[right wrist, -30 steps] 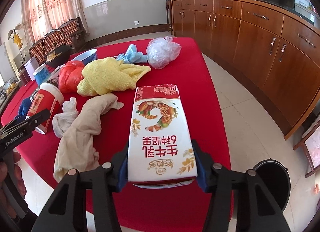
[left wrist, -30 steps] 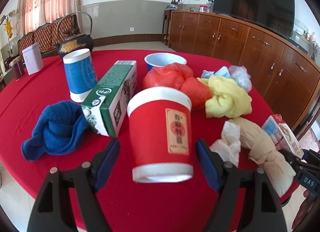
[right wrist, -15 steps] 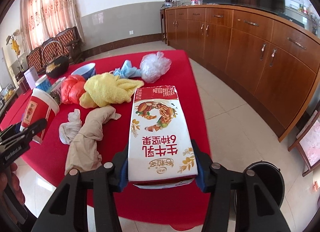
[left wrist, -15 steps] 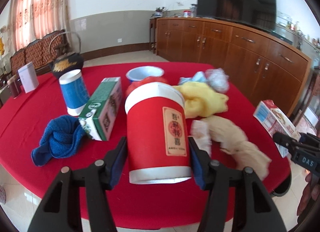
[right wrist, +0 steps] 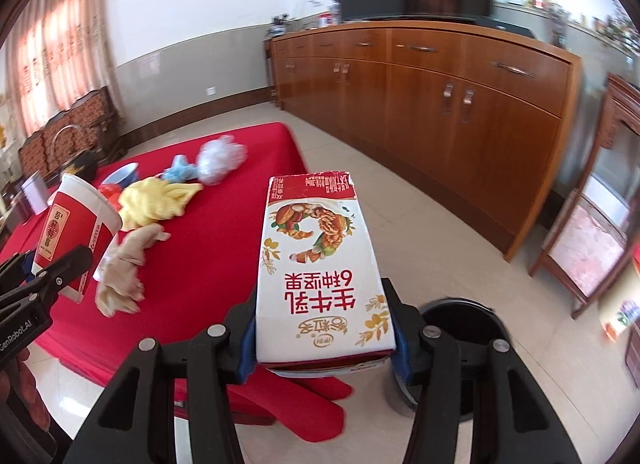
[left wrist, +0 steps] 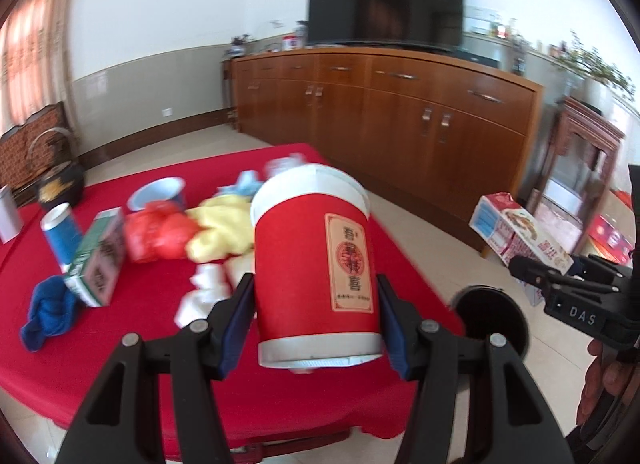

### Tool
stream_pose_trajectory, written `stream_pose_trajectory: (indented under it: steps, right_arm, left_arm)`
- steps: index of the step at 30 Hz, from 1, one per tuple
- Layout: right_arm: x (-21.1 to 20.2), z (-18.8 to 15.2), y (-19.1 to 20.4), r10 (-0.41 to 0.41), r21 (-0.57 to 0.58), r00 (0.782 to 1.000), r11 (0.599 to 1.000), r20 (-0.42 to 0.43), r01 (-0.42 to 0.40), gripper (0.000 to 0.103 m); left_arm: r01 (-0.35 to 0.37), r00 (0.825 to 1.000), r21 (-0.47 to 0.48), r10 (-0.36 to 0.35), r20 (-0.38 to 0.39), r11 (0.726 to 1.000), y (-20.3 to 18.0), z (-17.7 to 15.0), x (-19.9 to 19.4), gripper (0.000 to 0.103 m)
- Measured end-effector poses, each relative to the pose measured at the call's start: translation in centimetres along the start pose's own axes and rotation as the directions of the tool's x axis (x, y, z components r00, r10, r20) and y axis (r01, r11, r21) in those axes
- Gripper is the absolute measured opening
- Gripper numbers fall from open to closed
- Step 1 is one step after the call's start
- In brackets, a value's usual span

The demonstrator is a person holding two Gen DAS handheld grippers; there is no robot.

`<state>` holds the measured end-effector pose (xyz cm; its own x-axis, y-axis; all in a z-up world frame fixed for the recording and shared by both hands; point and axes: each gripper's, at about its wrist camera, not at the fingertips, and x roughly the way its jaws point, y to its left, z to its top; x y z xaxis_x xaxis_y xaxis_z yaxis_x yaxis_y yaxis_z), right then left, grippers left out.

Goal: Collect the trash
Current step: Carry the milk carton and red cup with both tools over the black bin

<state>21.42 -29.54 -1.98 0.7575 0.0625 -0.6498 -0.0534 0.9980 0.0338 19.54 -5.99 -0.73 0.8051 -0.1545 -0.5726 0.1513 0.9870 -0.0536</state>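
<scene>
Stretching along the wall, a wooden sideboard [right wrist: 460, 112] backs the red-clothed table [left wrist: 160, 304], littered with a yellow cloth [left wrist: 224, 228], green carton [left wrist: 98, 260] and blue rag [left wrist: 48, 308]. Beside its edge sits a black bin [right wrist: 464, 328]. Left gripper [left wrist: 316, 328] clamps the red cup [left wrist: 316, 264] aloft; right gripper [right wrist: 324, 340] clamps the milk carton [right wrist: 320, 264] near the bin.

- Red paper cup [left wrist: 316, 264] with white rims and a tan label: held upright, slightly tilted, between the left claw's [left wrist: 316, 328] blue pads, lifted above the red desk's [left wrist: 160, 296] edge.
- White-and-red milk carton [right wrist: 322, 272] with nut pictures: lying flat, print upside down, clamped between the right claw's [right wrist: 324, 340] pads, out over the floor.
- Black trash bin [right wrist: 464, 328]: round, open-topped, on the floor just beside the desk, below the carton.
</scene>
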Motion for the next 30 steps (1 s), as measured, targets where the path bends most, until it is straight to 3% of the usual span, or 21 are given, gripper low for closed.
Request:
stream_pose_trajectory:
  steps: [7,16,23,30]
  right_arm:
    - [-3.0,-1.2,-4.8,-0.081,0.050,0.997,0.996,0.017,0.080,0.054]
    - [-2.7,-3.7,-10.4,-0.129,0.098,0.992,0.987,-0.018,0.130,0.054]
    - [-2.1,-6.8,-16.4,-0.142,0.118,0.988,0.982,-0.059,0.148,0.054]
    - [0.3,-9.4,-19.9,-0.105,0.053,0.987,0.992,-0.123,0.112,0.054]
  left_arm:
    - [0.092,0.996,0.077,-0.092,-0.005,0.993,-5.2,0.2,-0.2,0.059]
    - [0.171,0.984,0.147,-0.160,-0.080,0.974,-11.2,-1.1,2.1,0.059]
    - [0.272,0.955,0.197,-0.239,-0.173,0.942,-17.7,-2.7,5.3,0.059]
    - [0.319,0.934,0.223,-0.265,-0.241,0.921,-22.5,-4.0,8.9,0.059]
